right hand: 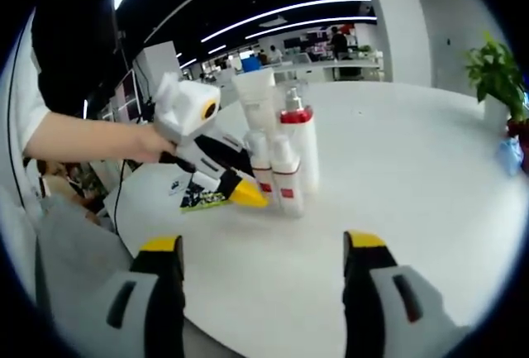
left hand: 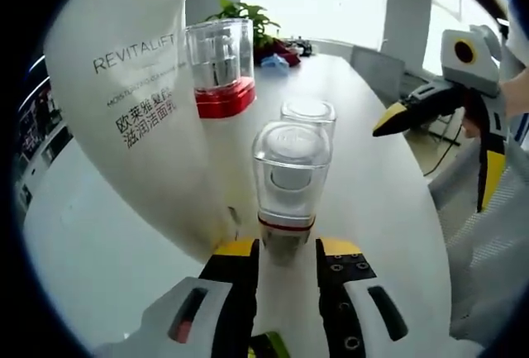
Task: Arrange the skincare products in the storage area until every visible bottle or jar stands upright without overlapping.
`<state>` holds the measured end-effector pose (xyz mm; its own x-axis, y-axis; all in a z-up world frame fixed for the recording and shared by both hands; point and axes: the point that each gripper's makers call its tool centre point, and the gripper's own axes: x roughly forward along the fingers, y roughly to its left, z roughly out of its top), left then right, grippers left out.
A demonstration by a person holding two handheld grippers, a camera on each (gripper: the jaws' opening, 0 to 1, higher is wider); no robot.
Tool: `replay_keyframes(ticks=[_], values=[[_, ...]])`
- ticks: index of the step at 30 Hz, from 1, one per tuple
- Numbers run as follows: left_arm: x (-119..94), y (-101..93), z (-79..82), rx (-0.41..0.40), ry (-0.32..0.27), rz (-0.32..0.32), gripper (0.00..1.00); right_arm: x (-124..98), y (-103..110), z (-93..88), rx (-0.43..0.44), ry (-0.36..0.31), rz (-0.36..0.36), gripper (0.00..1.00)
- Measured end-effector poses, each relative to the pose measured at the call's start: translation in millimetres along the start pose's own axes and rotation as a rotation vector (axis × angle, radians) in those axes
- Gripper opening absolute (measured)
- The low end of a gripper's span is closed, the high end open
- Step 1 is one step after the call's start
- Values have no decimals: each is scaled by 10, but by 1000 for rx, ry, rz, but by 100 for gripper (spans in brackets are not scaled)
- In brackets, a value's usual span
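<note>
Left gripper [left hand: 285, 250]: yellow-tipped jaws set either side of the base of a small clear-capped bottle [left hand: 289, 180], seemingly closed on it just beneath its red band; the contact itself is hidden by the bottle's foot. The bottle stands upright on the white table [left hand: 388, 193].

Adjacent stock, left gripper view: a second small clear-capped bottle [left hand: 308, 114] directly behind the first; a tall pump bottle [left hand: 220, 64] with clear overcap and red collar, further back; a white Revitalift tube [left hand: 132, 102] upright, close at the left. All four form one tight cluster, seen from the right gripper view as bottles [right hand: 281, 155] standing side by side.

Right gripper [right hand: 263, 279]: jaws wide apart, holding nothing, well back from the cluster over bare table.

Handling note: the step appears to be seating the front bottle. Judged best done by keeping it vertical, settling its base flat, then opening the jaws evenly and drawing straight back, since the tube and neighbouring bottle sit near enough to be knocked by a sideways exit.
</note>
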<state>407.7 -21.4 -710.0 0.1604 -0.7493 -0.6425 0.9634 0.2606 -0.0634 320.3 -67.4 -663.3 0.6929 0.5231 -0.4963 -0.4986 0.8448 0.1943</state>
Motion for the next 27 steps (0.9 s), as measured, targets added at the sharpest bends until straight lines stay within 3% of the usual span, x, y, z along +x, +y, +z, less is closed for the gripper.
replay_keyframes(ticks=[27], values=[[-443, -170, -216, -111, 9, 60, 46, -58, 168, 157, -50, -25, 18, 86]])
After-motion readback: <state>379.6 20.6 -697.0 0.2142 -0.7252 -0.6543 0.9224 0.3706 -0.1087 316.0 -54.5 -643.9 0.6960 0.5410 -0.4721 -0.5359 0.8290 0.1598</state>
